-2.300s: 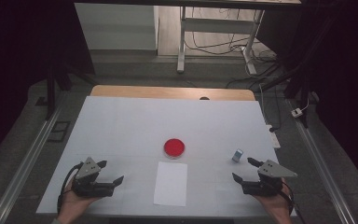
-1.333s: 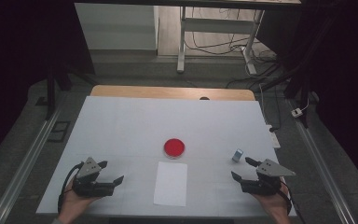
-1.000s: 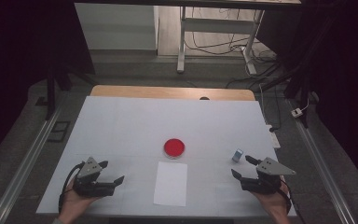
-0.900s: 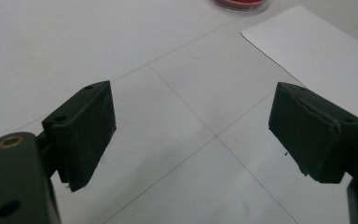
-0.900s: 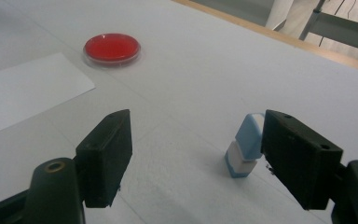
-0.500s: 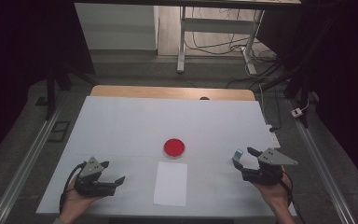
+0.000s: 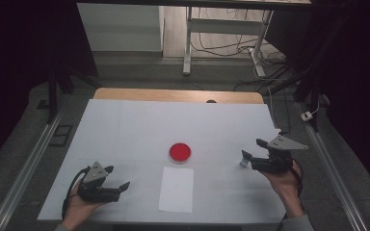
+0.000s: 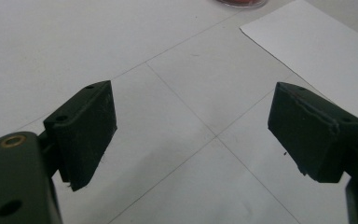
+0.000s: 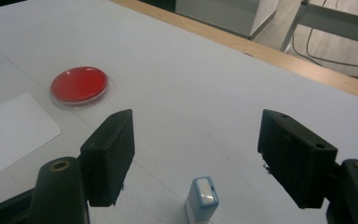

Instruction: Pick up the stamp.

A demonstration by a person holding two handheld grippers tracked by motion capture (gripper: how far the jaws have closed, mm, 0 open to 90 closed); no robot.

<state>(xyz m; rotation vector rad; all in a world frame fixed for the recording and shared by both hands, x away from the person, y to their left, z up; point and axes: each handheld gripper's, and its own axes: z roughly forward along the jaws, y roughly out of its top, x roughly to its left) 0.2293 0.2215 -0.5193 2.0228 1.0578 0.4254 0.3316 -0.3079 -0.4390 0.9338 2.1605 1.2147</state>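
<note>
Right gripper (image 9: pixel 196 154): jaws wide, empty, straddling the line to a small white-and-blue block (image 9: pixel 202 199), which stands upright on the table (image 7: pixel 125 125), just ahead and low between them (nearer this hand by far). Left gripper (image 8: pixel 191 135): jaws wide, empty, well apart from it. Beyond: red dish (image 9: pixel 79 85), paper sheet (image 7: pixel 176 188).
</note>
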